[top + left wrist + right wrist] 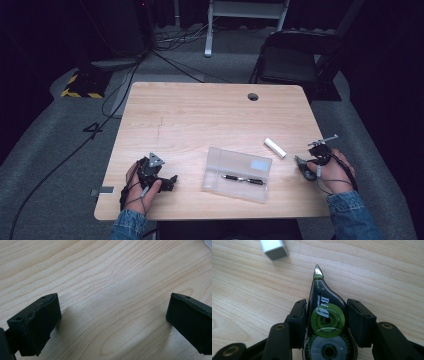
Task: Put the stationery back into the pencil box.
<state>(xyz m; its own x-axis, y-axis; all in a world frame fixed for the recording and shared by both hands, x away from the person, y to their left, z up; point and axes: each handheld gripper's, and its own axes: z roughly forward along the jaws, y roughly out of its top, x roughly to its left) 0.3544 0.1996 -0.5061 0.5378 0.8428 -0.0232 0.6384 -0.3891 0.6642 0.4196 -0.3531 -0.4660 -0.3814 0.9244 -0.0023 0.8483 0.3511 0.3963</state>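
Observation:
My right gripper [327,316] is shut on a correction tape dispenser [322,293], a dark clear teardrop body with a green reel whose tip points away from me. Its pads press on both sides of the dispenser. In the high view that gripper [303,167] lies near the table's right edge. Just beyond the tip lies a small white block [274,248], seen from above as a short white stick [275,147]. My left gripper [112,322] stands open over bare wood, at the front left [172,181]. A clear plastic case [260,167] holding a black pen [242,179] lies between the two hands.
The wooden table [200,115] has a round cable hole [253,96] near its far edge. A black folding chair [290,55] stands behind the far right corner. Cables run over the grey floor at the left.

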